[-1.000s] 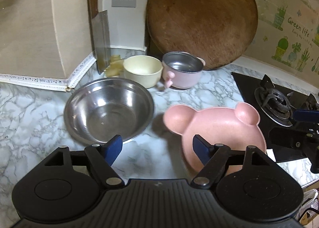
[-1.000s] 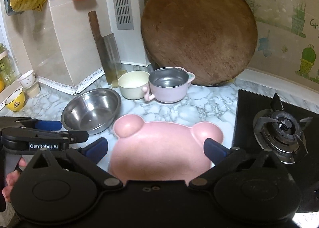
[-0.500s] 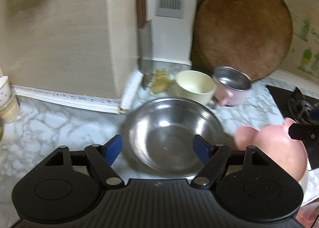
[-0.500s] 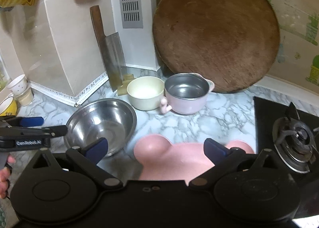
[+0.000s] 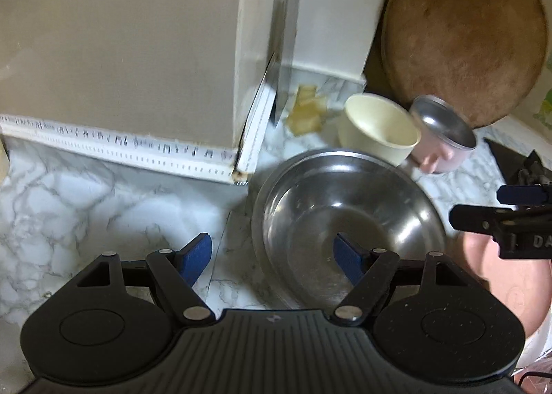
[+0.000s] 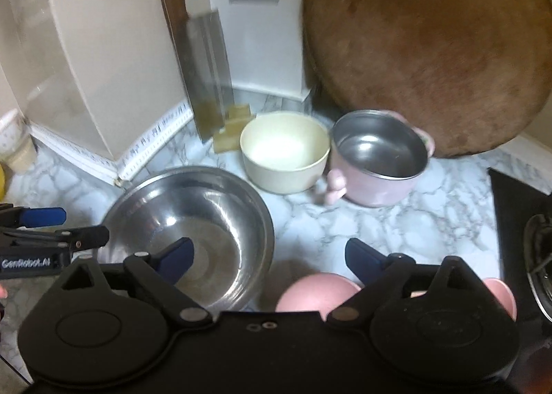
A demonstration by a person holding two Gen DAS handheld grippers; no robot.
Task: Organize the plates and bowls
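Only the right view shows the cleaver [image 6: 207, 73] at upper left; both claws, left claw [image 5: 272, 256] and right claw [image 6: 269, 256], gape released above the steel bowl [image 6: 193, 221], the right claw's jaws having just been closing on nothing.

- I'm looking at a home kitchen: marble-pattern countertop [image 6: 396, 225] against tiled walls.
- Gas stove [image 6: 517, 221] at my right edge.
- Cleaver [image 6: 207, 73] and round wooden chopping board [image 6: 431, 49] lean upright behind the bowls.

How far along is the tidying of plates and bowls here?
Nothing looks stacked yet. The steel bowl, cream bowl, pink pot and pink bear plate all sit separately on the counter. Left gripper and right gripper are open, holding nothing. All sorting remains.
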